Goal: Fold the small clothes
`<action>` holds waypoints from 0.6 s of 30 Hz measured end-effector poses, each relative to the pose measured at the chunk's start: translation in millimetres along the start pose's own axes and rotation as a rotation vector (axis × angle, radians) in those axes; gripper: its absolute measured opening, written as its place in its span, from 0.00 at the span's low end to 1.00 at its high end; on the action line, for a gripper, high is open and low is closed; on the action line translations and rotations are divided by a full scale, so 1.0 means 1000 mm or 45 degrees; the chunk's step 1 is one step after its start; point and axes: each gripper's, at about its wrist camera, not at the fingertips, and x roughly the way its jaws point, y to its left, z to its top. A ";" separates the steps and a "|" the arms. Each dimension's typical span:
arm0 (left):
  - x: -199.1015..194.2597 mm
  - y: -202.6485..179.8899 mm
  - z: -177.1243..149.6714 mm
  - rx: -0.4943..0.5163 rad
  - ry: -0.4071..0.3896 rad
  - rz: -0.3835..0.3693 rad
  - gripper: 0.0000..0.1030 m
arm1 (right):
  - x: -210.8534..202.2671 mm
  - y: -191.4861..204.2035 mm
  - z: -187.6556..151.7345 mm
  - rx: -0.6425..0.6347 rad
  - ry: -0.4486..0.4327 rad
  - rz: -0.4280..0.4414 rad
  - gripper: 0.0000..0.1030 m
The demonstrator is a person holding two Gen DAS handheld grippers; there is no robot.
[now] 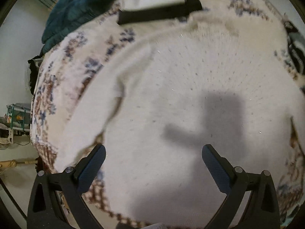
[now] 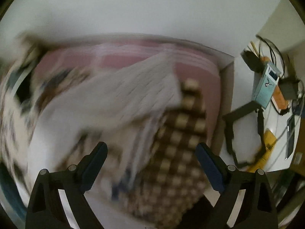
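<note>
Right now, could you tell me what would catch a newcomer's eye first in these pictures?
A cream knitted garment fills the left wrist view, spread over a white blanket with blue and brown flowers, with the open left gripper above it. In the blurred right wrist view, a brown and cream checkered cloth lies between the open right gripper's fingers.

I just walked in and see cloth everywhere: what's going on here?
A person is folding small clothes with a two-finger gripper in each hand. The left gripper hovers open over a white garment spread on a patterned blanket. The right gripper is open too, holding nothing; its blurred view shows white cloth and a checkered fabric. Nothing is gripped right now.
</note>
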 end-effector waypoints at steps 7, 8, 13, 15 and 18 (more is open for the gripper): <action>0.077 -0.030 0.010 -0.040 0.084 -0.003 1.00 | 0.082 -0.021 0.051 0.161 -0.029 -0.057 0.77; 0.083 -0.031 0.011 -0.044 0.096 -0.004 1.00 | 0.085 -0.019 0.052 0.165 -0.051 -0.043 0.71; 0.094 -0.018 0.015 -0.063 0.094 -0.003 1.00 | 0.049 0.028 0.027 -0.005 -0.320 -0.189 0.08; 0.093 -0.005 0.016 -0.085 0.088 -0.008 1.00 | 0.028 0.059 0.007 -0.131 -0.410 -0.195 0.03; 0.088 0.027 0.016 -0.161 0.077 -0.021 1.00 | -0.012 0.120 -0.039 -0.380 -0.507 -0.114 0.03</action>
